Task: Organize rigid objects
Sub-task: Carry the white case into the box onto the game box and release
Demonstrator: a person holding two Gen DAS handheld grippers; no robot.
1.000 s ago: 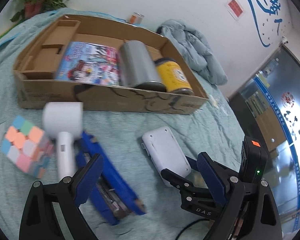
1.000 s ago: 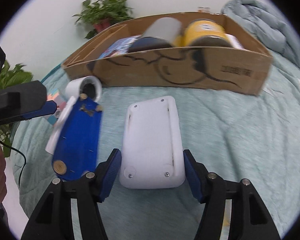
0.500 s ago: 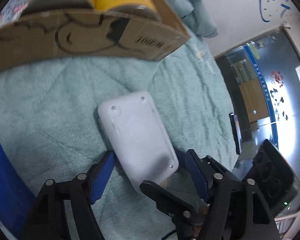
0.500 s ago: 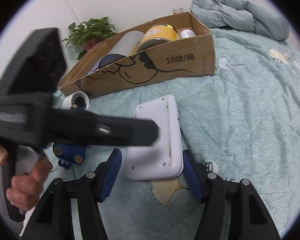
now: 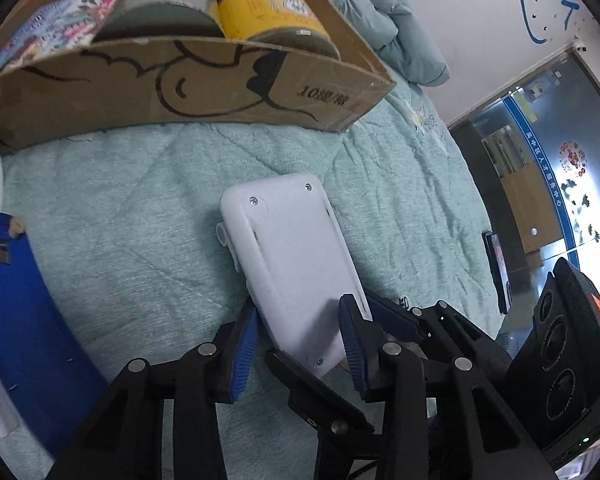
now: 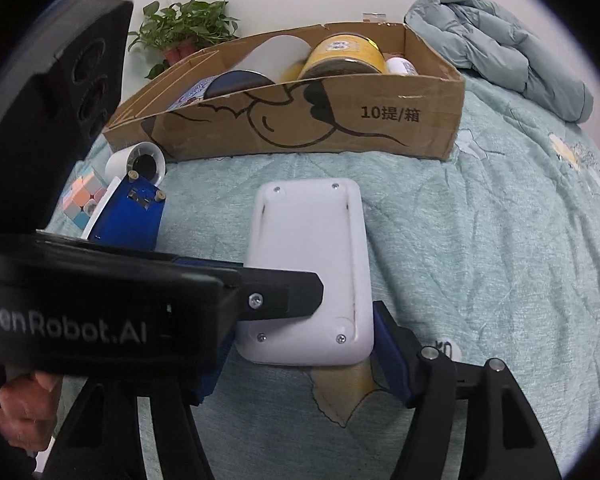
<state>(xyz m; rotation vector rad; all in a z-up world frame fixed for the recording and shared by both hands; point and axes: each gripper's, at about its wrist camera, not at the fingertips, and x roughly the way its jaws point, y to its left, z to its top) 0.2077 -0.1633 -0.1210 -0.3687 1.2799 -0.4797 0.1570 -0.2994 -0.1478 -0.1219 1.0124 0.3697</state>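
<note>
A white plastic device (image 5: 290,264) with rounded corners lies back-up on the teal quilt, small screws at its corners and two thin slots along its long sides; its near end sits between gripper pads. Beyond it stands a shallow cardboard box (image 6: 384,120) printed with a black cartoon outline, holding a yellow-labelled jar (image 5: 268,10), a grey cylinder (image 5: 168,0) and a colourful booklet (image 5: 60,30), all lying down

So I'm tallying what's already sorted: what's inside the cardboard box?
Inside the cardboard box: a grey cylinder, a yellow can, a small white container and a colourful booklet. The front wall hides their lower parts and the floor.
</note>
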